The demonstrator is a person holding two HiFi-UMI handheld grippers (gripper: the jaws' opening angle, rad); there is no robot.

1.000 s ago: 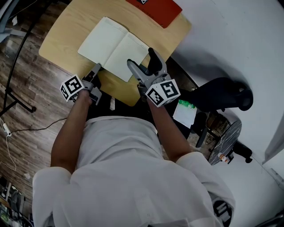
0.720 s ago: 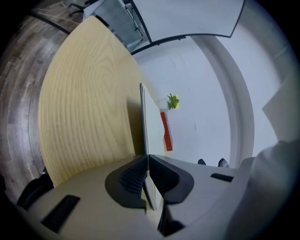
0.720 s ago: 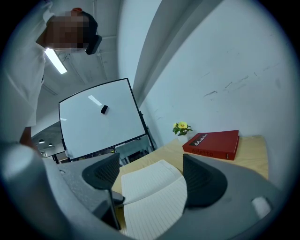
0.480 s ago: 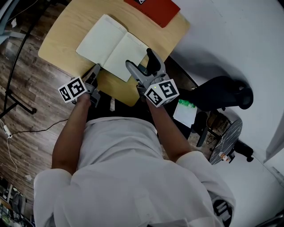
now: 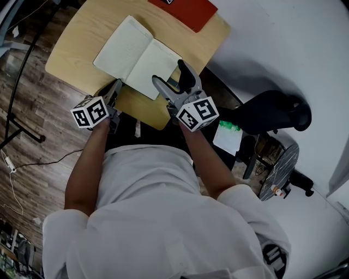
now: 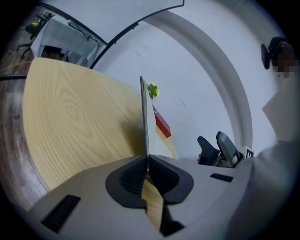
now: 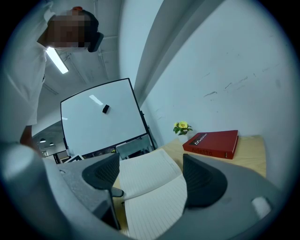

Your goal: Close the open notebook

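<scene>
The open notebook (image 5: 136, 57) lies with its blank pages up on the wooden table (image 5: 76, 41). My left gripper (image 5: 116, 87) sits at the notebook's near left corner and is shut on its edge. In the left gripper view that edge (image 6: 143, 117) shows as a thin upright sheet running out from between the closed jaws of the left gripper (image 6: 146, 161). My right gripper (image 5: 172, 76) hovers open over the notebook's near right side. In the right gripper view the ruled pages (image 7: 150, 187) lie below the spread right gripper (image 7: 152, 176), untouched.
A red book (image 5: 188, 10) lies at the table's far edge, with a small potted flower (image 7: 182, 126) beside it. A black office chair (image 5: 272, 114) and a white sheet (image 5: 226, 139) are on the floor to the right. A whiteboard (image 7: 101, 117) stands beyond the table.
My left gripper has rolled about its own axis, its marker cube turning, while staying at the notebook's corner. The right gripper has not moved.
</scene>
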